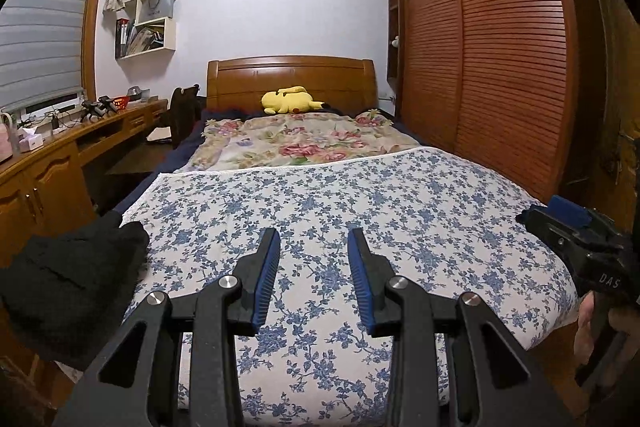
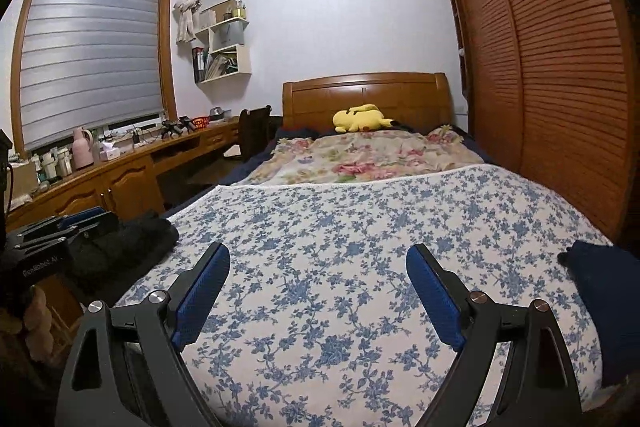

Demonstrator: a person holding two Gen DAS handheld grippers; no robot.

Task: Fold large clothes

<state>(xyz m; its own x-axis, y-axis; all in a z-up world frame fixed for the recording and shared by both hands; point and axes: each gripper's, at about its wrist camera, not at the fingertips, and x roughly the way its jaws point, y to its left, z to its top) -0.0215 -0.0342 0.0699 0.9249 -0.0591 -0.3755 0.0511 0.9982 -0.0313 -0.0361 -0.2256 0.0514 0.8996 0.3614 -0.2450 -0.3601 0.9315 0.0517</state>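
A black garment (image 1: 68, 283) lies bunched at the bed's near left corner; it also shows in the right wrist view (image 2: 124, 247). A dark navy garment (image 2: 604, 299) lies at the bed's near right edge. My left gripper (image 1: 314, 239) is open and empty, hovering over the blue-flowered sheet (image 1: 340, 211) right of the black garment. My right gripper (image 2: 318, 255) is wide open and empty above the same sheet (image 2: 340, 227), between the two garments. Each gripper appears at the edge of the other's view: the right one (image 1: 576, 227) and the left one (image 2: 68, 227).
A flowered quilt (image 1: 304, 141) and a yellow plush toy (image 1: 290, 99) lie toward the headboard (image 1: 292, 75). A wooden desk (image 1: 80, 139) with clutter runs along the left. A slatted wardrobe (image 1: 488, 59) stands close on the right.
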